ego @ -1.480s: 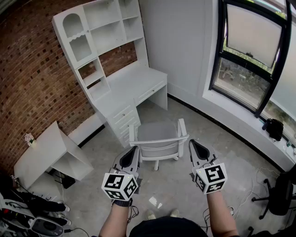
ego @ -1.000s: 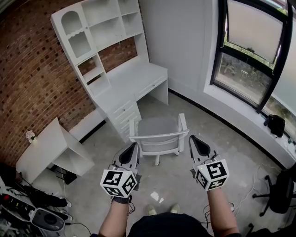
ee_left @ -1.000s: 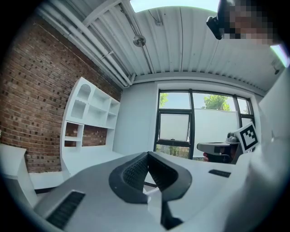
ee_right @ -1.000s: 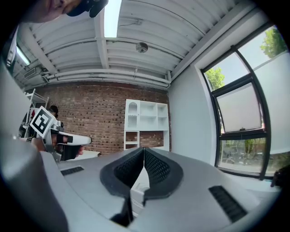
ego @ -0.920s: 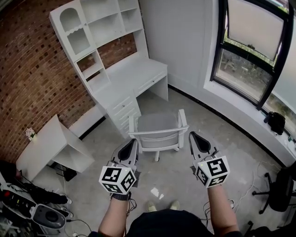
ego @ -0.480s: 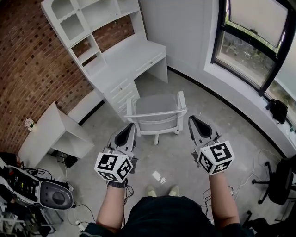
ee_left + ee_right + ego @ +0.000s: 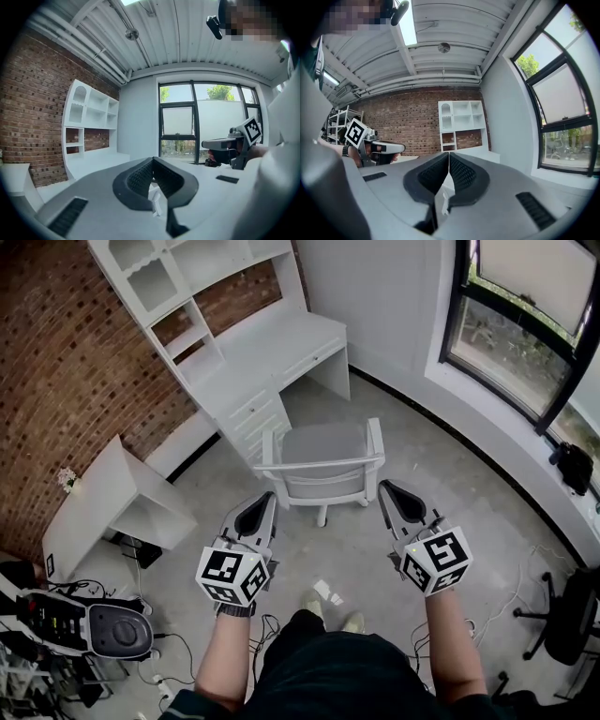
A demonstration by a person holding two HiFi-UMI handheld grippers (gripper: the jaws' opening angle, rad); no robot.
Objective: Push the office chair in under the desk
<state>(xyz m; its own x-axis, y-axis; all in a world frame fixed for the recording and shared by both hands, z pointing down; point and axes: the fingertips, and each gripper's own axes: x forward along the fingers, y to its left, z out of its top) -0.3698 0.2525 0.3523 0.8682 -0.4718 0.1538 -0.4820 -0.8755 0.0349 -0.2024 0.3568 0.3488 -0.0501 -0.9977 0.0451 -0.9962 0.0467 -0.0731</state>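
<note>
Item 1, office chair [image 7: 323, 460]: white frame, grey seat, two armrests, pedestal base. It stands on the concrete floor with its back toward me, just short of the surface [image 7: 281, 357] and not yet under it.

Handling, as I judge it: moderate weight and a stiff frame. It is likely to roll freely, and to swivel if pushed off-centre. Best contact is the top rail of the backrest, one point on each side of the middle, pushing evenly. The backrest panel looks softer, so I would avoid it.

Item 2, left hand-held gripper [image 7: 263, 501]: jaws closed together, nothing between them, just behind the chair's left side and not touching.

Item 3, right hand-held gripper [image 7: 387, 489]: jaws likewise closed and empty, near the right armrest, apart from it.

Markings: no brand or label legible on the chair or the surface. The cubes carry square patterns only, no words.
</note>
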